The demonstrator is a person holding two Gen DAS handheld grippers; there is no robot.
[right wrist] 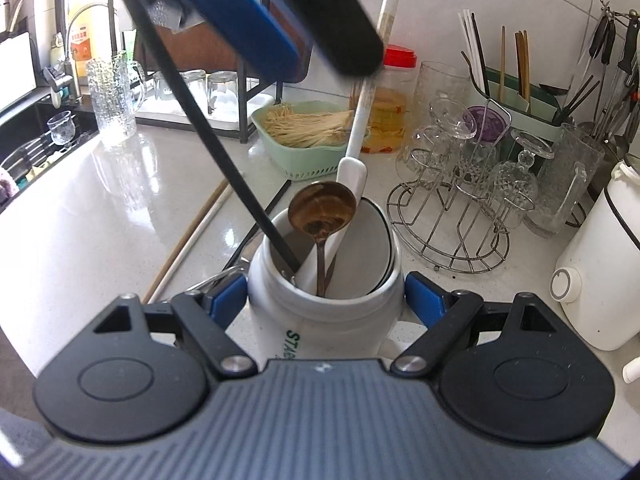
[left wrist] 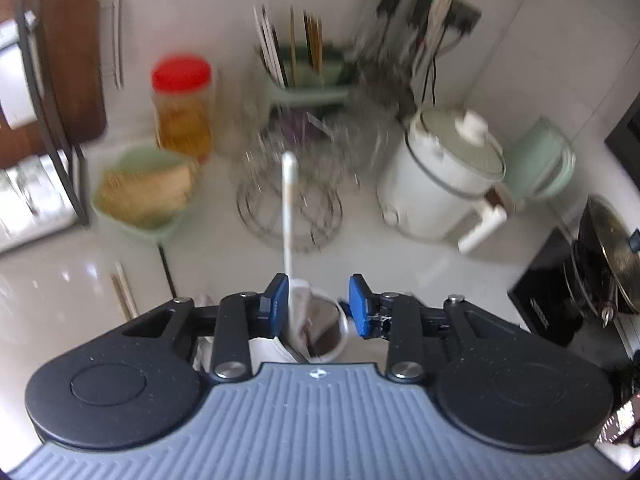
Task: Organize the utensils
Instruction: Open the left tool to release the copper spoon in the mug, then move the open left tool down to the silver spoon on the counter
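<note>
The white mug [right wrist: 324,312] is the largest thing of the task. It stands on the table [right wrist: 120,208] at 6 o'clock in the right wrist view, and the right claw [right wrist: 326,300] is clenched on its two sides. It seems to be ceramic: heavy, stiff, smooth and breakable. I judge that a grip low on the round body is the safest, because the glazed surface can slip.

The white spatula [right wrist: 352,168] leans in the mug toward 12 o'clock. It is long and light, probably plastic or silicone, so the broad end may bend a little. The thin handle [left wrist: 289,208] is the natural place to take it, near the middle.

The brown spoon [right wrist: 322,208] stands in the mug with its bowl up. It looks like metal, stiff and a little slippery; its narrow stem is the place to pinch.

The black chopstick [right wrist: 224,160] runs from the mug toward 11 o'clock. It is very thin and light, and it can roll between the pads.

The left claw [left wrist: 319,304] is above the mug, released, with nothing pressed between its pads [left wrist: 280,300].

Two pale chopsticks [right wrist: 192,240] lie flat on the table at 9 o'clock; they are hard to lift from a flat surface.
</note>
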